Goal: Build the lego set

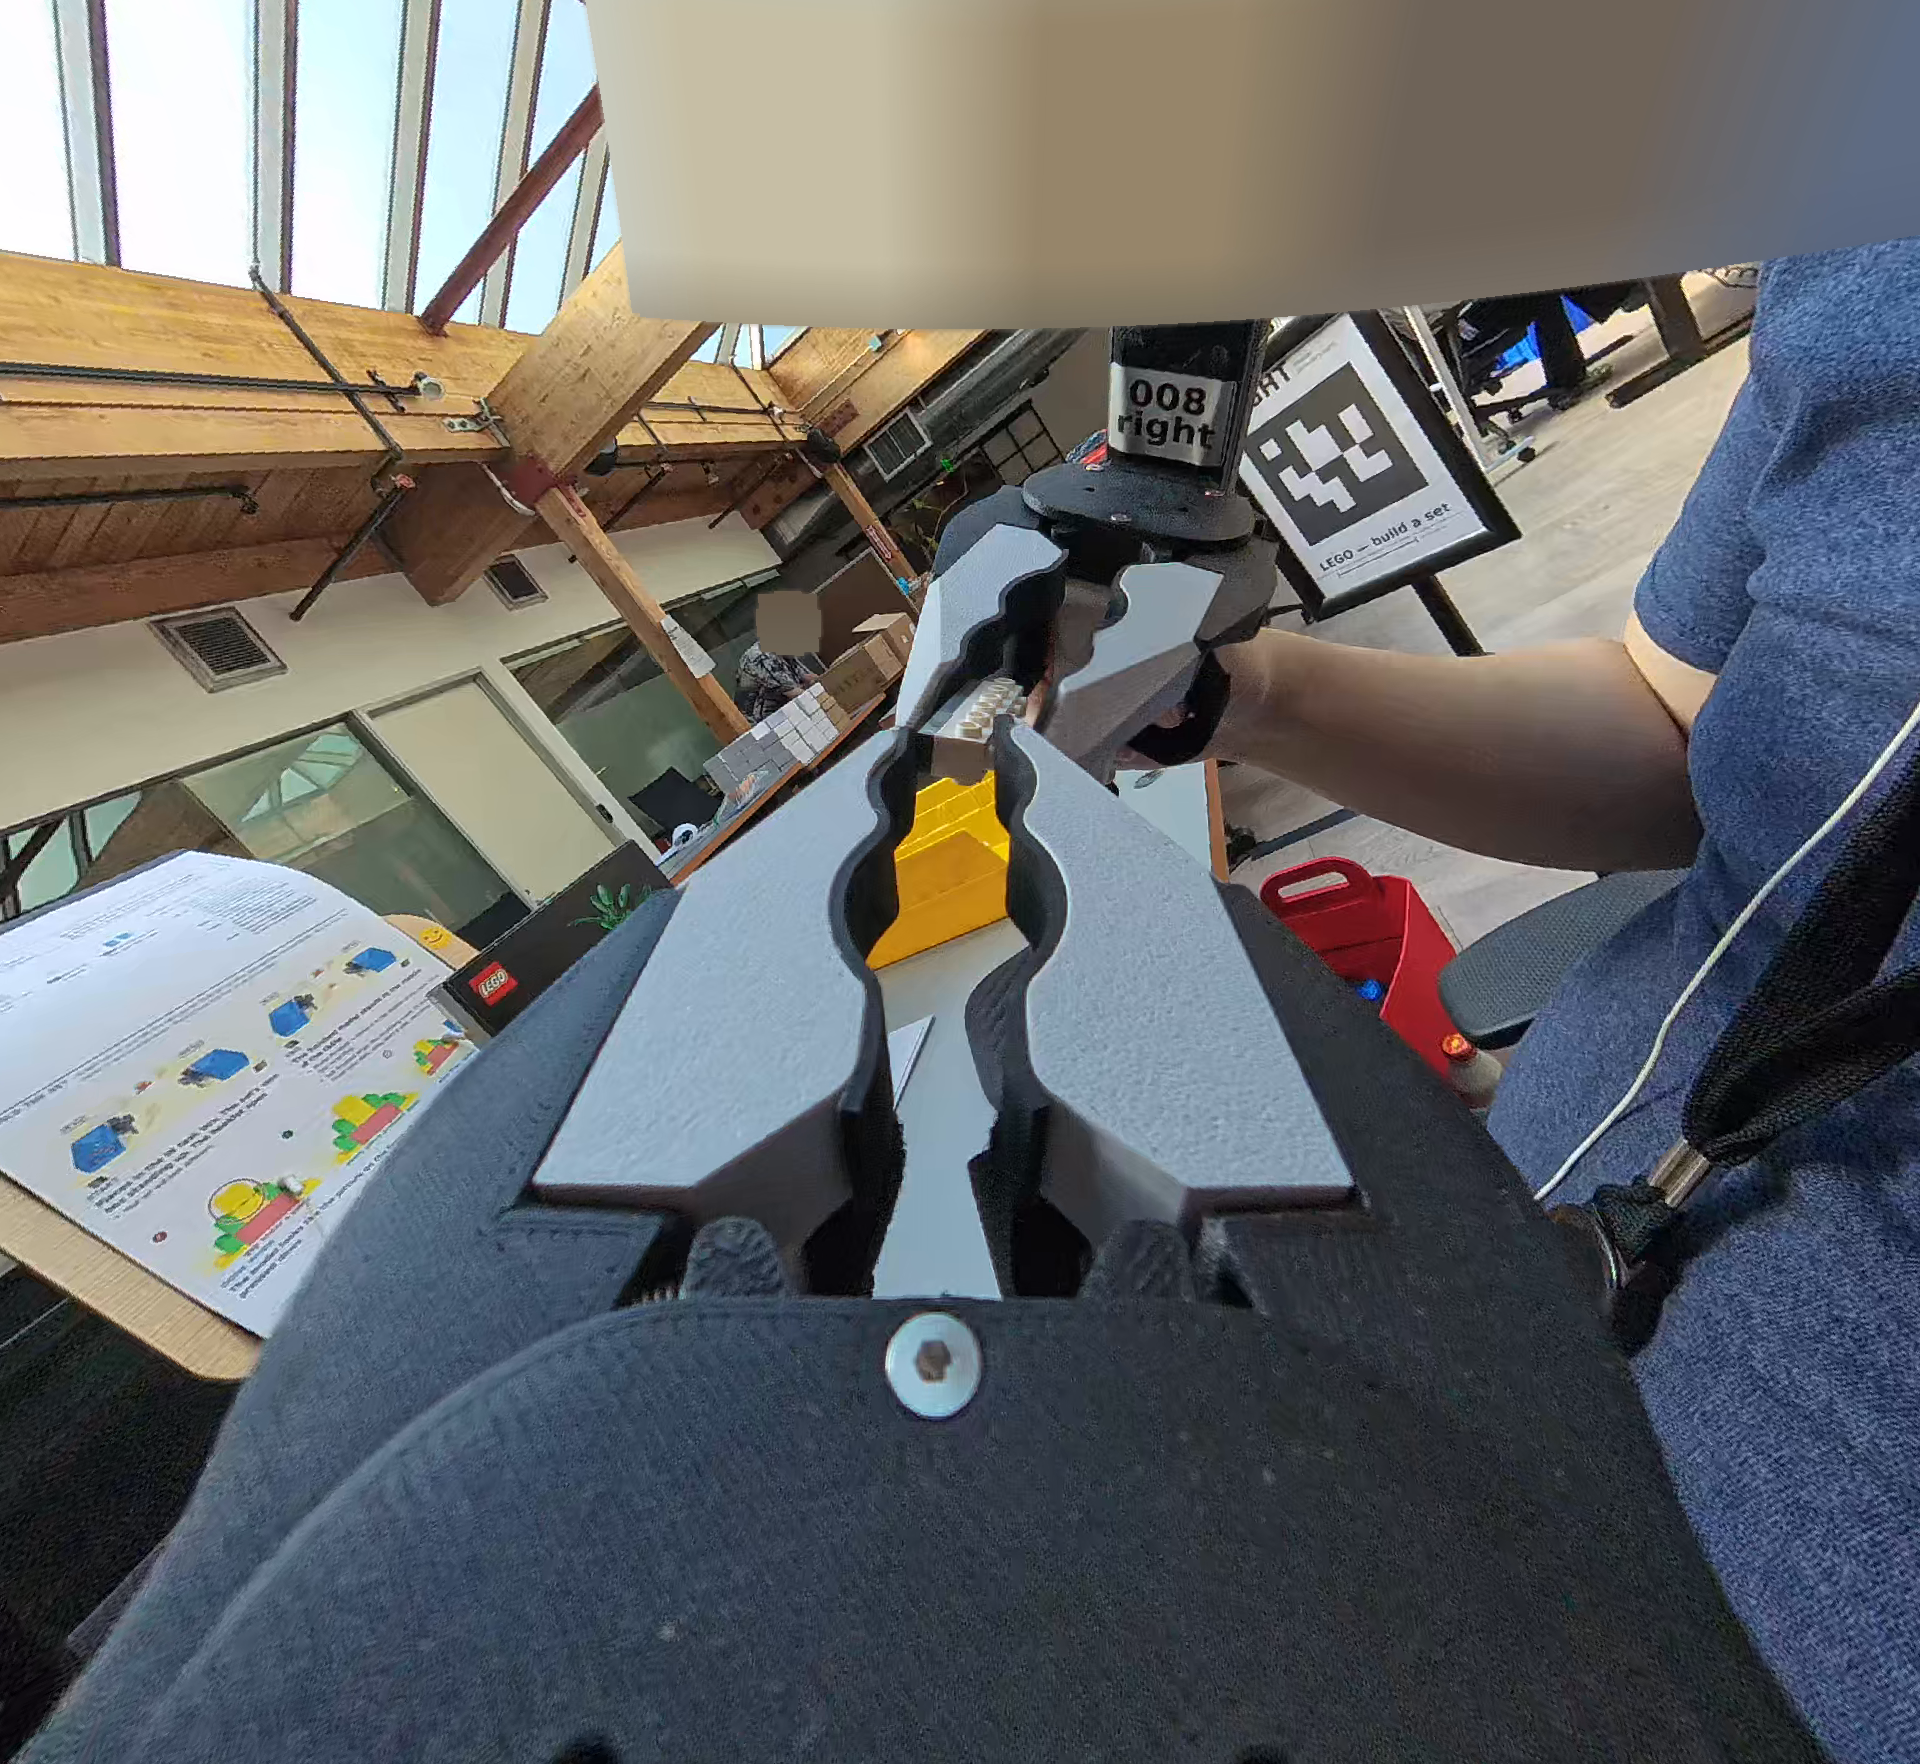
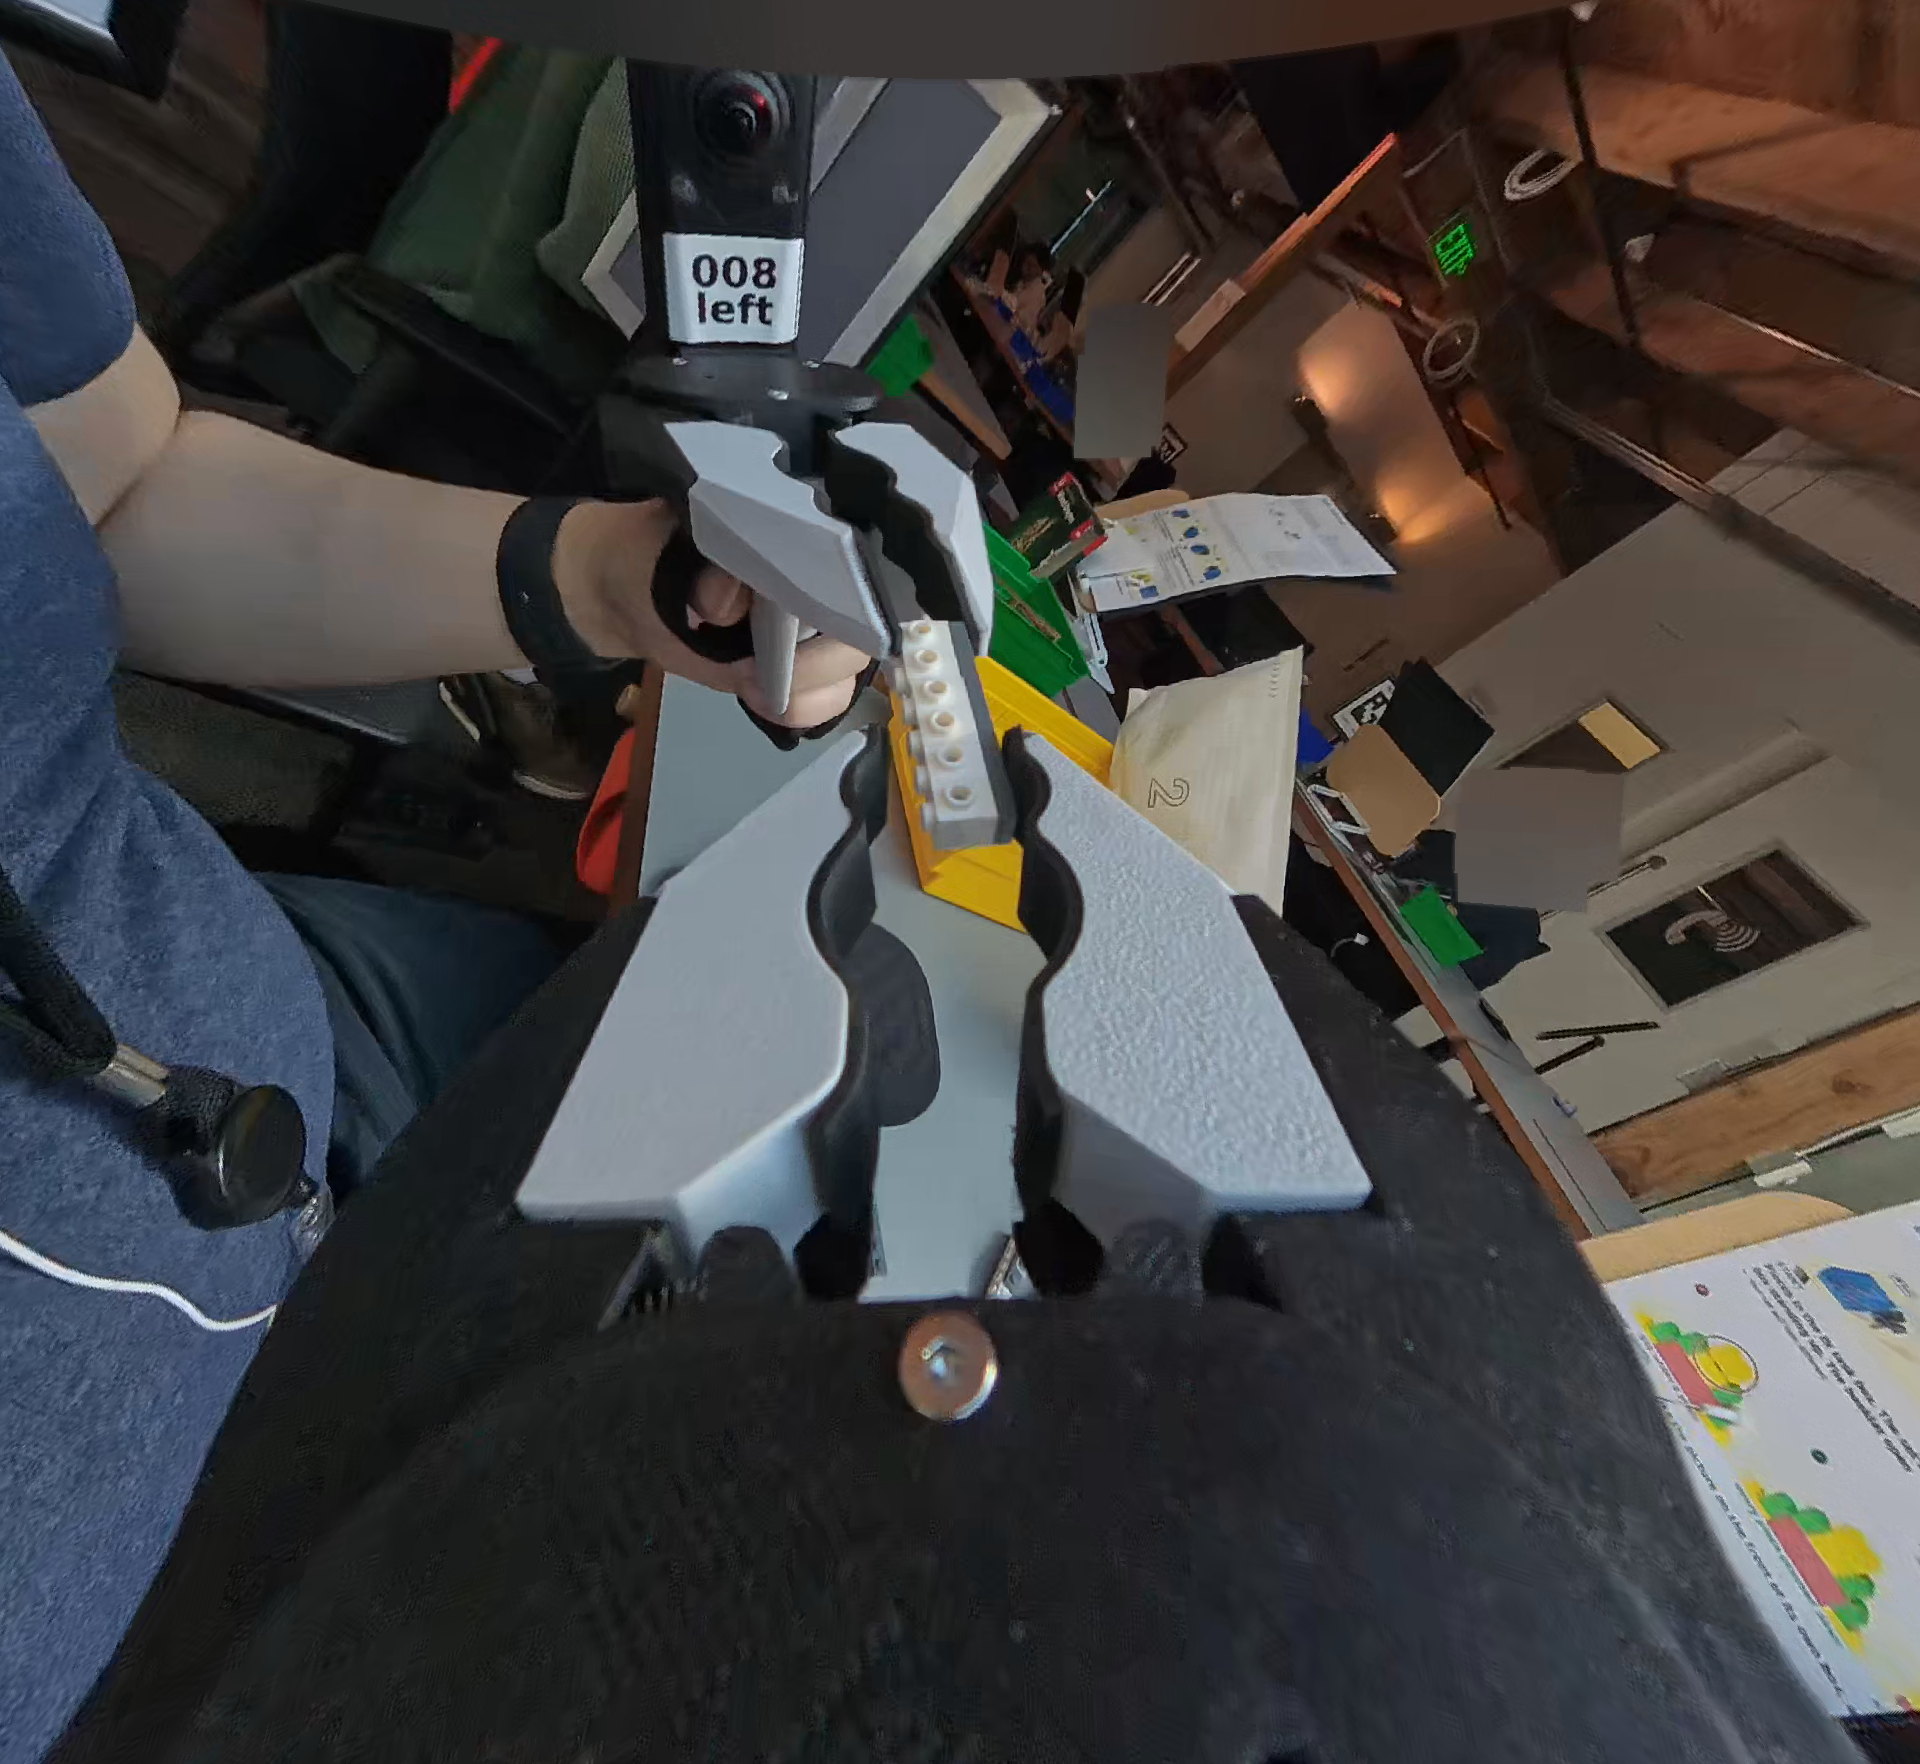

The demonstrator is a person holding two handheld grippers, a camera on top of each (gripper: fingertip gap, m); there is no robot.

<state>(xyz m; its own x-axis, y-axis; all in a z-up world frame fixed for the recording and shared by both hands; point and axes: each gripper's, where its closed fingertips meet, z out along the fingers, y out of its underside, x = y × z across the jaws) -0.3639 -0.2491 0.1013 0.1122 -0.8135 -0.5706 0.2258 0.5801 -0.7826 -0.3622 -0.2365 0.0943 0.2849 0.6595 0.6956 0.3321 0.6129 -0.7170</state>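
Both tools meet in the air above the desk (image 2: 727, 779). The left hand-held gripper (image 2: 928, 639) is clamped on one end of the long white brick (image 2: 951, 748). The right hand-held gripper (image 2: 945, 758) has its fingers around the other end, seemingly pinching it. A yellow bin (image 1: 940, 867) sits behind. The step looks like passing or turning the brick; next, one tool must let go slowly.

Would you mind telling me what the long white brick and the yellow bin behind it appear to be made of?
The long white studded brick, held at both ends between the left gripper and right gripper, looks like hard moulded plastic: crisp edges, a row of round studs, slight sheen. The yellow bin seems likewise rigid plastic, with uniform colour and smooth, straight walls.
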